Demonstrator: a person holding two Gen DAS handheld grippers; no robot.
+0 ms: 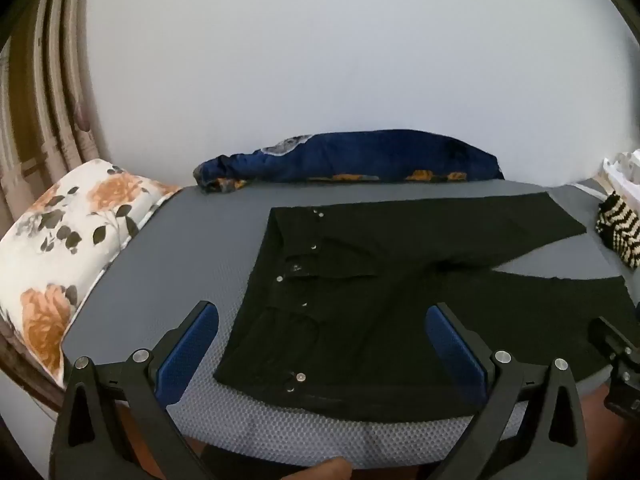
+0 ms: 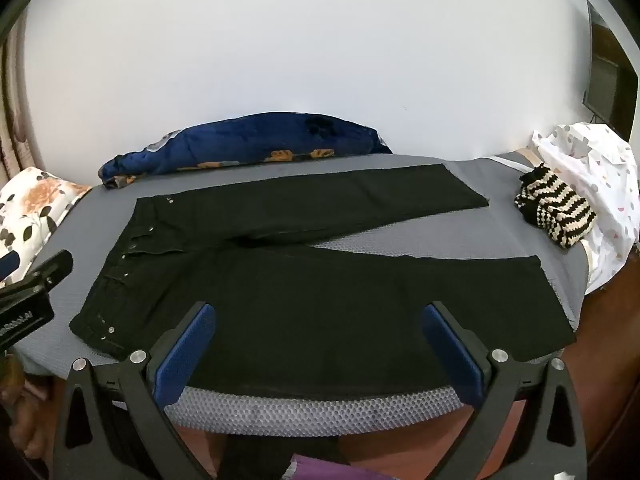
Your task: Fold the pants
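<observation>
Black pants (image 1: 360,300) lie flat on the grey mat (image 1: 168,248), waistband to the left, both legs spread apart to the right. In the right wrist view the pants (image 2: 320,300) span most of the mat (image 2: 400,236). My left gripper (image 1: 322,320) is open, above the near edge at the waist and hip. My right gripper (image 2: 320,320) is open, above the near leg's thigh. Neither touches the cloth. The right gripper shows at the right edge of the left wrist view (image 1: 616,352); the left gripper shows at the left edge of the right wrist view (image 2: 32,284).
A blue floral bundle (image 1: 352,158) lies along the mat's far edge by the wall. A floral pillow (image 1: 68,232) is at the left. A black-and-cream striped knit (image 2: 556,212) and white patterned cloth (image 2: 600,168) lie at the right end.
</observation>
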